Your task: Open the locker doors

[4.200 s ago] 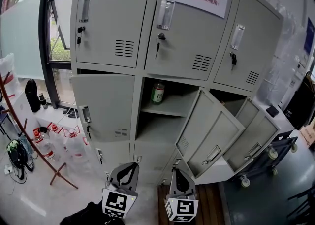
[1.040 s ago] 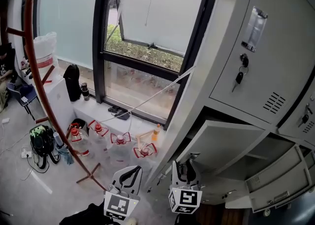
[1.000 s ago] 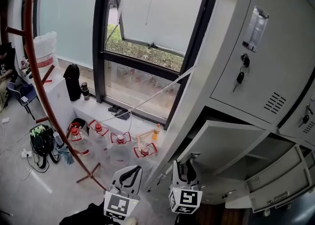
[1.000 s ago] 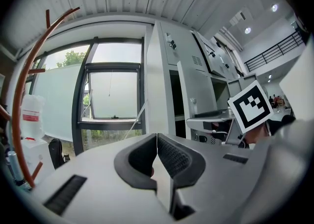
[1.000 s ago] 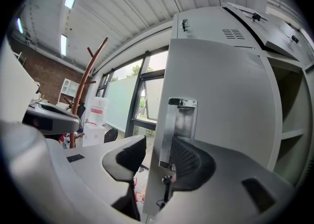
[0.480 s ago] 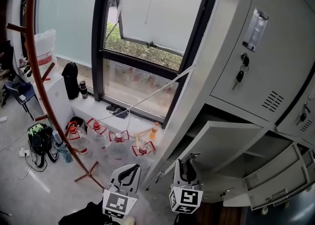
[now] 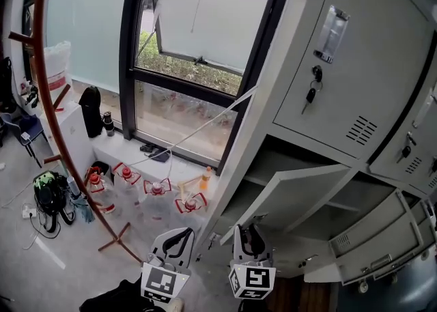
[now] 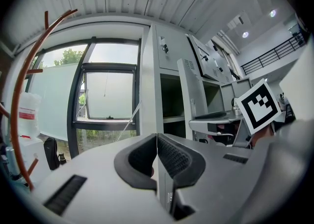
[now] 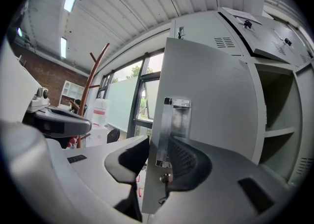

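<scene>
Head view, locker bank (image 7: 341,78): grey, fills the right side, beside a window (image 7: 191,24).
Locker door (image 9: 211,100): left door of the middle row, swung out from its compartment, its free edge standing between the right jaws.
Right gripper (image 9: 156,155): jaws have just been closing; pads clamp the door's edge at its metal handle (image 9: 169,130).
Left gripper (image 8: 157,145): jaws together, nothing between them, near the right one.

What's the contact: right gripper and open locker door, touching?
Touching. Right gripper view: the right gripper, jaws having just been closing, clamps the locker door edge between them.
</scene>
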The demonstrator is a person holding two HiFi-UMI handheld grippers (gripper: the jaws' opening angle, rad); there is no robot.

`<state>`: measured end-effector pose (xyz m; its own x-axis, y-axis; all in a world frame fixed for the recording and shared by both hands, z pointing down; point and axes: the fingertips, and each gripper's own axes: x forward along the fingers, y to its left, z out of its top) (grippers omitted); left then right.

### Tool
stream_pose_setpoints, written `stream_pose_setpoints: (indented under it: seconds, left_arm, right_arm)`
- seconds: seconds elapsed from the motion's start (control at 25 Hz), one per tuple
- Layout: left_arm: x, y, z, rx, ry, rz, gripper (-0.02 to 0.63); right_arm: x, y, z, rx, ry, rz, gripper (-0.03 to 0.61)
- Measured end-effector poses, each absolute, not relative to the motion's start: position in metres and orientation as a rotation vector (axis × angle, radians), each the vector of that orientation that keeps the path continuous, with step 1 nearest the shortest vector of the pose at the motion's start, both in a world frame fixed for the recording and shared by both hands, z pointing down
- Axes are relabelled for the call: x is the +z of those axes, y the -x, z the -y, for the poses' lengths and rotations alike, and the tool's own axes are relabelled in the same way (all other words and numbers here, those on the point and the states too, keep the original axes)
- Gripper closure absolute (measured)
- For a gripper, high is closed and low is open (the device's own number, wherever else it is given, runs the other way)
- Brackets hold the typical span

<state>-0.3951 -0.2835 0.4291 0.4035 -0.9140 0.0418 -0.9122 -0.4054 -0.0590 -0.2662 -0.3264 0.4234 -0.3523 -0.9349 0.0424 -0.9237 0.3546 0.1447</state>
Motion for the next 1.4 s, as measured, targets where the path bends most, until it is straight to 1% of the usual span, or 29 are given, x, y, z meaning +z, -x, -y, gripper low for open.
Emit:
stream_pose_setpoints:
  seconds: [0.6,1.04,1.4]
  left_arm:
    - [0.431,0.347,0.223,-0.124,2.57,-1.759,0.589]
    - [0.429,0.308,0.178,-0.12,2.575,-1.742,0.589]
    - [0.431,0.273,0.153,-0.121,2.605,-1.696,0.589]
  right_arm:
    - [0.425,0.227,0.266,-0.128,-1.609,2.584,0.44]
    - [0.426,0.183,0.22,-0.138,-1.634,2.561,0.434]
    - [0.428,0.147,0.191,-0.152,-1.68,2.511,0.46]
